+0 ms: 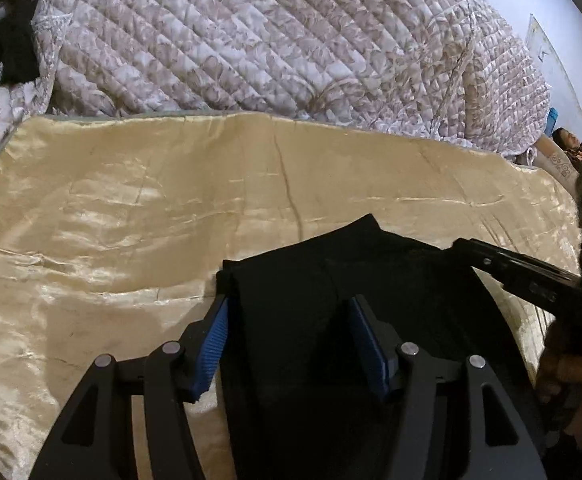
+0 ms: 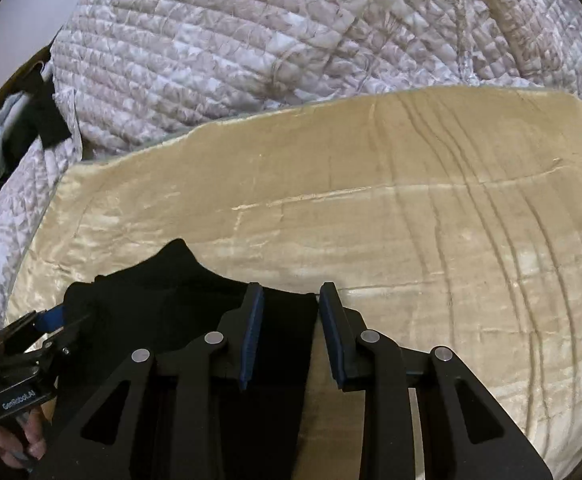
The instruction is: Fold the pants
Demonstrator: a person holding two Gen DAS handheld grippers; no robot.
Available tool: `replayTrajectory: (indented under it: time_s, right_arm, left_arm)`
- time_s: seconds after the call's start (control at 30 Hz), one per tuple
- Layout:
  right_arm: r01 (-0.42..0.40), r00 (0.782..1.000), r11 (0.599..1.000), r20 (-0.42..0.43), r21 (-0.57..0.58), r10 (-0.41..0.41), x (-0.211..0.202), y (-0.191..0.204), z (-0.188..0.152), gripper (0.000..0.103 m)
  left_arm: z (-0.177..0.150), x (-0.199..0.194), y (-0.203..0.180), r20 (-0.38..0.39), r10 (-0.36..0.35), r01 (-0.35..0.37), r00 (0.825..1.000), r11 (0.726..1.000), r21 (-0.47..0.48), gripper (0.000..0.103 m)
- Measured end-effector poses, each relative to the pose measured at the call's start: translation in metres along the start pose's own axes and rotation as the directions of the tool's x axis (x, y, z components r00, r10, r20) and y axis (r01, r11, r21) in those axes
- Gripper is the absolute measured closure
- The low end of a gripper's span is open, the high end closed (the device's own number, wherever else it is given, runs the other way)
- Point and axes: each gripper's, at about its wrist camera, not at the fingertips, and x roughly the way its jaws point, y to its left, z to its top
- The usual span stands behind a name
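Note:
The black pants [image 1: 331, 280] lie on a shiny beige cloth [image 1: 131, 200] on the bed, near the front edge. My left gripper [image 1: 289, 308] is open, its blue pads either side of the pants' left part, just above the fabric. My right gripper [image 2: 289, 298] is open too, over the pants' right edge [image 2: 283, 332], one pad above black fabric, the other above beige cloth [image 2: 411, 220]. The right gripper shows at the right in the left wrist view [image 1: 471, 248]. The left gripper shows at the lower left in the right wrist view [image 2: 51, 320].
A quilted floral blanket [image 1: 271, 40] is heaped along the far side of the beige cloth; it also fills the top of the right wrist view [image 2: 251, 40]. A dark garment [image 1: 15, 40] hangs at the far left. A white wall [image 1: 563, 60] is at the right.

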Motion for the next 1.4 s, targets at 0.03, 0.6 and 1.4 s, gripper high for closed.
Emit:
replayTrajectory:
  time_s: [0.03, 0.6, 1.4]
  right_arm:
    - [0.003, 1.000, 1.000, 0.016, -0.018, -0.002, -0.007, 0.004, -0.001, 0.073]
    - [-0.032, 0.998, 0.972, 0.047, -0.235, 0.044, -0.080, 0.050, -0.104, 0.073]
    - [-0.152, 0.988, 0.987, 0.000, -0.059, 0.152, -0.074, 0.019, -0.073, 0.069]
  left_arm:
    - [-0.002, -0.004, -0.002, 0.005, 0.007, -0.007, 1.000, 1.000, 0.005, 0.039]
    - [-0.071, -0.055, -0.021, 0.018, 0.056, -0.057, 0.998, 0.996, 0.070, 0.039]
    - [-0.054, -0.053, -0.003, 0.022, 0.019, -0.019, 1.000, 1.000, -0.009, 0.039]
